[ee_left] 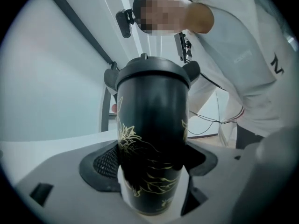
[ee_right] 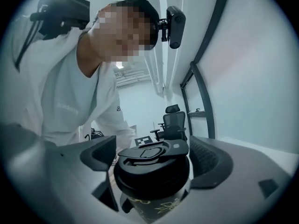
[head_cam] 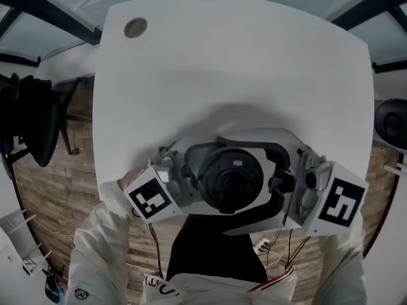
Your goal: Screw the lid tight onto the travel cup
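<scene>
A black travel cup (ee_left: pixel 152 139) with a gold pattern stands upright between the pads (ee_left: pixel 105 164) of my left gripper (ee_left: pixel 152 167), which is shut on the cup's lower body. Its black flip-top lid (ee_right: pixel 152 164) sits on the cup's mouth. My right gripper (ee_right: pixel 152 160) is shut on the lid, a dark pad (ee_right: pixel 212 160) on each side of the rim. In the head view the lid (head_cam: pixel 229 178) faces straight up, close under the camera. The left gripper (head_cam: pixel 181 186) and the right gripper (head_cam: pixel 283 183) meet around it above the table's near edge.
A white table (head_cam: pixel 241 62) stretches ahead, with a round cable hole (head_cam: pixel 135 27) at its far left corner. A black office chair (head_cam: pixel 32 122) stands on the wood floor to the left. Thin cables (ee_left: pixel 210 120) hang by the person's white top.
</scene>
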A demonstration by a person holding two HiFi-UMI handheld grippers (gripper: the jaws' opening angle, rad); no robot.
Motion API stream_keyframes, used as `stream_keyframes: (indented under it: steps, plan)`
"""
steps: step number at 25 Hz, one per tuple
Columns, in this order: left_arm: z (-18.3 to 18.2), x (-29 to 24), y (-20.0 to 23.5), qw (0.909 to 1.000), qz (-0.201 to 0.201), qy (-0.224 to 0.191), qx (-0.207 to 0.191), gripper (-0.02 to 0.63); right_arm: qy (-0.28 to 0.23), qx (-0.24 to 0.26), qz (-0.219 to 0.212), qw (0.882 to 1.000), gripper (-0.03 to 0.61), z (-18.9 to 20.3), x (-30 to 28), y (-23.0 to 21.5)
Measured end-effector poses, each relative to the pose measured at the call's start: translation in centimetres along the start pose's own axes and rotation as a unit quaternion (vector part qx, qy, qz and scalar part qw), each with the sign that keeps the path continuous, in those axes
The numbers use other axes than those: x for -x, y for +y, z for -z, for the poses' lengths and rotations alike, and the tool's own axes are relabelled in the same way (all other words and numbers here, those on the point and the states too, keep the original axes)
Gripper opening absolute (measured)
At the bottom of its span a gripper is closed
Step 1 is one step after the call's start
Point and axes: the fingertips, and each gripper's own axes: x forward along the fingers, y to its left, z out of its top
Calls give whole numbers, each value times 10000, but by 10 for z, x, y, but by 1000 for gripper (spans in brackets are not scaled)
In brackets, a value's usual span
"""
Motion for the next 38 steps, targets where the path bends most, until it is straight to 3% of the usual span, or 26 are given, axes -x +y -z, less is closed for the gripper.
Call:
stream_keyframes:
  steps: [5,8,11,14,17,20,22,23,26,30,34,36,38]
  plan:
    - [2,0,2,9997,-246,38,11,394,-176,109,454,9988,471,1,0,-4]
    - [4,-1,4,9982,-599,32,27,394,-323,90,1104,9933,471,0,3,-9]
    - [5,-2,7,9943,-1062,-1,82,394,-368,72,1933,9804,471,0,6,-14]
    - [6,-2,12,9856,-1681,12,210,394,-532,18,3039,9512,471,-2,13,-23]
    - [8,-4,16,9734,-2275,56,277,394,-727,-1,4155,9067,471,-2,24,-28]
    - [7,-5,17,9681,-2493,81,229,394,-936,68,4938,8645,471,-2,33,-28]
    - [6,-6,17,9684,-2482,59,241,394,-990,88,5172,8501,471,-1,35,-27]
    - [5,-6,17,9692,-2449,51,252,394,-1043,87,5174,8493,471,0,35,-27]
    - [5,-7,16,9745,-2234,56,192,394,-1352,-46,4749,8696,471,-1,34,-23]
    - [3,-7,10,9862,-1653,23,50,394,-1243,-186,3641,9228,472,3,36,-14]
    - [4,-4,3,9969,-789,14,-4,394,-614,-138,2064,9764,472,8,27,-6]
    - [4,-1,1,9994,-343,8,-3,394,-400,-90,1304,9906,472,6,19,-2]
    - [5,1,-1,10000,19,14,46,394,-280,-52,634,9976,472,5,12,2]
